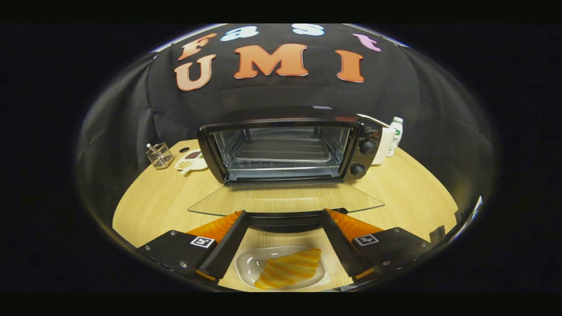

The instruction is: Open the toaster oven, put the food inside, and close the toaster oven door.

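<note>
A toaster oven (290,149) sits on a pale wooden worktop (412,188), well beyond the tongs (285,214), against a black cloth wall. Its glass door (285,199) is already swung fully down and lies flat toward the tongs, the door's dark handle edge just ahead of their tips. Through the opening the wire rack (281,163) shows bare, with nothing on it. Two knobs (363,158) stand one above the other on the oven's right panel. The tongs are spread wide apart and hold nothing; both fingers (228,243) reach forward with a broad gap between them. In that gap, nearer than the fingertips and below them, a small white dish (246,267) rests on the worktop, carrying the food (287,274), a golden, ridged pastry, seemingly untouched. Beyond the tongs and to the left of the oven stand a wire basket (159,155) and a small white tray (191,161) of seeds or grains. To the oven's right are a white container (386,145) and a small bottle (396,134). Judging by this, the first step, opening the oven, is done. Still left are taking hold of the food, placing it on the rack inside, and lifting the door shut.
</note>
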Demonstrator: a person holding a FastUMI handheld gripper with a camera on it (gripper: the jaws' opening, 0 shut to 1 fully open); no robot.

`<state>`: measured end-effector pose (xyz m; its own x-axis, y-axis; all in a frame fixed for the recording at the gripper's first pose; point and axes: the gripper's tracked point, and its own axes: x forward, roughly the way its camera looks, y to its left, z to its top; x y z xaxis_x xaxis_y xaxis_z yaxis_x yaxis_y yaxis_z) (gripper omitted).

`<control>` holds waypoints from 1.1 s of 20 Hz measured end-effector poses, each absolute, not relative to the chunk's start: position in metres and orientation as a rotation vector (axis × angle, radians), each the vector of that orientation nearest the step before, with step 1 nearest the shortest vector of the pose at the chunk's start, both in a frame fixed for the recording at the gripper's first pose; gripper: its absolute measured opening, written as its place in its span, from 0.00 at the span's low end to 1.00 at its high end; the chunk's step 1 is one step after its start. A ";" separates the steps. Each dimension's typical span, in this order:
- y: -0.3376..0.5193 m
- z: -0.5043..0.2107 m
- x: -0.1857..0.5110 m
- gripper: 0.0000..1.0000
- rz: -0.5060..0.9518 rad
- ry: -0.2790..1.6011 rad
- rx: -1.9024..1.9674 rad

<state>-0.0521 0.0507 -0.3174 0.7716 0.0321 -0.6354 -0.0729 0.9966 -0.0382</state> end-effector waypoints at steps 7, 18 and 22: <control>0.046 -0.359 -0.070 1.00 0.037 0.787 -0.027; 0.039 -0.361 -0.079 1.00 -0.035 0.834 0.039; 0.045 -0.354 -0.102 0.99 -0.065 0.865 0.051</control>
